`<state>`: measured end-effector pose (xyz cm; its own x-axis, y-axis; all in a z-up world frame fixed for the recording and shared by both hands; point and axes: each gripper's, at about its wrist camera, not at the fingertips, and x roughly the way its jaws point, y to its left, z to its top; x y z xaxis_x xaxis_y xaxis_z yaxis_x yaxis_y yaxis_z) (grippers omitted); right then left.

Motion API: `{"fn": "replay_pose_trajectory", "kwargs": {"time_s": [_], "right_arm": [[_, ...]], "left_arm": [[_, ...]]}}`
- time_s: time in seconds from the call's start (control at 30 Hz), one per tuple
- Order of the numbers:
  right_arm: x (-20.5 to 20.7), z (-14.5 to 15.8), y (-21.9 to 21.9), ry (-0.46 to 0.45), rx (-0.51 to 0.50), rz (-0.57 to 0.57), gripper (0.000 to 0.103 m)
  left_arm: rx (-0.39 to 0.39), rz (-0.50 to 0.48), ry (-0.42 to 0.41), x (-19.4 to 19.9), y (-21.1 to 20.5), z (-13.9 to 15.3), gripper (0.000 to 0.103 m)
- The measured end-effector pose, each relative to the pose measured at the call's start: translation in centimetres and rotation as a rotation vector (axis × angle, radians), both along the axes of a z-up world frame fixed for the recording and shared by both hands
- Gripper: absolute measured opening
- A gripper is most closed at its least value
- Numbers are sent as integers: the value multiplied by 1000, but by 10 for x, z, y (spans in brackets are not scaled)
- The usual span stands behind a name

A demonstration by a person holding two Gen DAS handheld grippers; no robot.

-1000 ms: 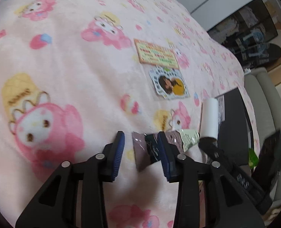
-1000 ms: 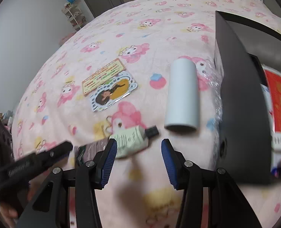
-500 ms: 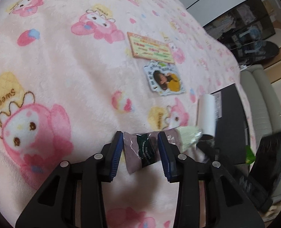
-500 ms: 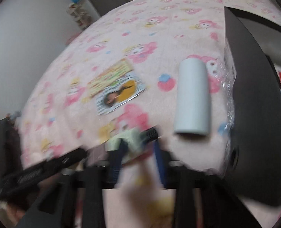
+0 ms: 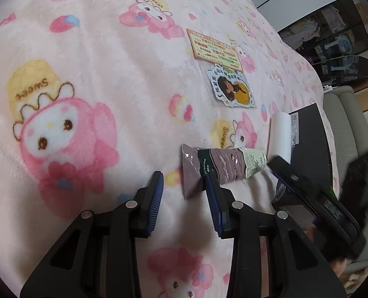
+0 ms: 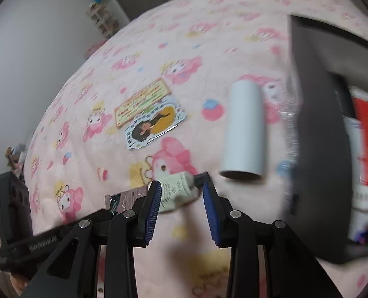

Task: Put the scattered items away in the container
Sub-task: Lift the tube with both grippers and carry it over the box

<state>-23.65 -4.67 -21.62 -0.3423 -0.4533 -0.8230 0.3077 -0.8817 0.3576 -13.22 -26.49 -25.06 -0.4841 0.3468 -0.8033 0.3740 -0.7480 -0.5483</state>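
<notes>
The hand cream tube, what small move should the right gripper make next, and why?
Probably close the right gripper on the tube. Its open jaws already straddle the tube's cap end, the left gripper holds nothing, and the black container sits just to the right.

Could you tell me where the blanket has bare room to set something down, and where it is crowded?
Free: the broad stretch of blanket left of the cards, and the far side beyond them. Crowded: the strip by the black container, where the white roll, the tube and both tongs, left and right, sit together.
</notes>
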Motion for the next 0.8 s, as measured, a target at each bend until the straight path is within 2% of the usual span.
{"fn": "replay_pose_trajectory", "kwargs": {"time_s": [0.17, 0.27, 0.53, 0.67, 0.8], "right_arm": [[-10, -21, -17, -4, 55, 12, 45], [-12, -25, -12, -32, -9, 7, 44], [3, -2, -4, -17, -80, 30, 28], [29, 14, -1, -20, -96, 79, 21], [60, 16, -3, -44, -79, 146, 21]], "left_arm": [[-4, 4, 26, -3, -1, 3, 35], [-7, 6, 42, -4, -1, 5, 35], [-22, 17, 88, -8, -4, 10, 32], [-28, 19, 94, -11, -4, 11, 29], [-45, 24, 85, -12, -4, 11, 29]]}}
